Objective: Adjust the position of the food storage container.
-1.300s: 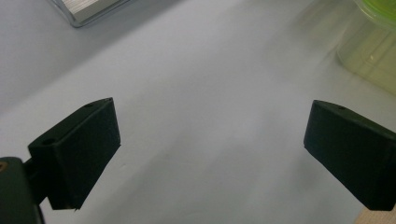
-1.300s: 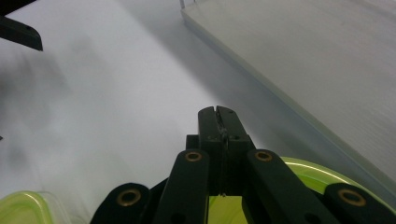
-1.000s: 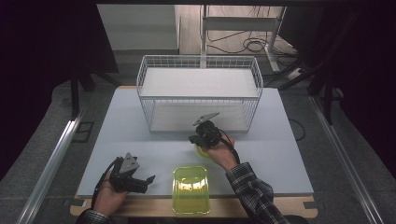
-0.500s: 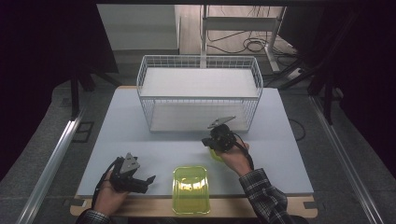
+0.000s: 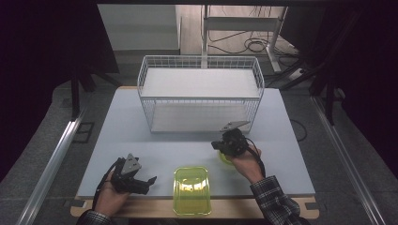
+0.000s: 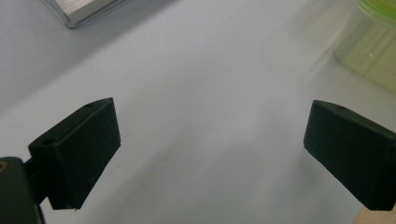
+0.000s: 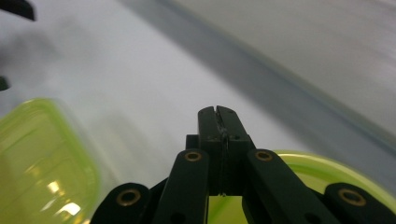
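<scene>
Lid (image 5: 226, 158), a yellow-green one, is seen under the right gripper (image 5: 228, 143) in the high view, right of the tabletop's middle and in front of the wire basket (image 5: 201, 70). The matching tub (image 5: 191, 190) is parked at the near edge, well apart, so the closing step looks not yet done. The left gripper (image 5: 141, 182) is rested near the near-left corner.

Left gripper view: jaws spread wide over bare table (image 6: 205, 93), nothing held, tub (image 6: 369, 51) cut off at the top right.

Right gripper view: jaws pinched tight together, with the lid's (image 7: 322, 168) rim behind them. Whether the lid is actually grasped can't be told, blur hides it. Tub (image 7: 42, 158) smeared at left.
</scene>
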A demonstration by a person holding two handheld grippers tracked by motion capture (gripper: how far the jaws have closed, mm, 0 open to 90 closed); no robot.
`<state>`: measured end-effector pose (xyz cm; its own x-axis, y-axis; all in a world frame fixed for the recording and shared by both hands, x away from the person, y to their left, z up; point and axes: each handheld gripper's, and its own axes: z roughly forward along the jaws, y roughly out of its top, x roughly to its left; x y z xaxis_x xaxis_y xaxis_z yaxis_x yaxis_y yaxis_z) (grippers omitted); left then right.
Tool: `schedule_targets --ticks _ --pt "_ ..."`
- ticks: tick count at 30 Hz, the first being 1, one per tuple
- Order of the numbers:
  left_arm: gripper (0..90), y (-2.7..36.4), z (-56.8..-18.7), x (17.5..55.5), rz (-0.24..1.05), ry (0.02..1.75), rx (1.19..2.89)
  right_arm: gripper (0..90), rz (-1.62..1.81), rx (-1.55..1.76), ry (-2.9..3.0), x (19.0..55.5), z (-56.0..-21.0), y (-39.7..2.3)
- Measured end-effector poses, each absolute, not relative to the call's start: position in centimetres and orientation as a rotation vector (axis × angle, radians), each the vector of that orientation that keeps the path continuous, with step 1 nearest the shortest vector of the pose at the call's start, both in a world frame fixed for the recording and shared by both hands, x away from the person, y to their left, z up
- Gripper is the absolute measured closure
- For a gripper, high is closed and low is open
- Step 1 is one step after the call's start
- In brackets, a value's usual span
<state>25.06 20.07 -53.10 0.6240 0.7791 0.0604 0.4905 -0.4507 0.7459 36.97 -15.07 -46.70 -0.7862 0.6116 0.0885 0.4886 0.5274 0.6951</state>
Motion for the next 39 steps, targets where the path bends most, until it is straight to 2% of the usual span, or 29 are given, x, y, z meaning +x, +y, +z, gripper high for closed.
schedule_targets --ticks 9,29,34,37,39 --pt "3.5 20.0 -53.1 25.0 0.516 0.990 2.135 89.1 1.042 0.922 2.641 35.6 -48.0 -15.1" --pt "5.4 19.3 -52.9 24.9 0.437 0.995 2.152 89.0 1.011 1.132 2.470 36.4 -47.5 -23.5" --pt "4.6 19.3 -52.7 24.6 0.395 0.983 2.136 89.1 1.029 1.176 2.433 36.4 -47.4 -24.4" --pt "6.9 19.2 -52.5 24.2 0.385 0.966 2.135 88.9 1.046 1.148 2.440 35.7 -47.3 -24.2" --pt "12.4 19.0 -52.3 23.7 0.383 0.947 2.137 88.8 1.061 1.127 2.446 35.1 -47.2 -24.0"
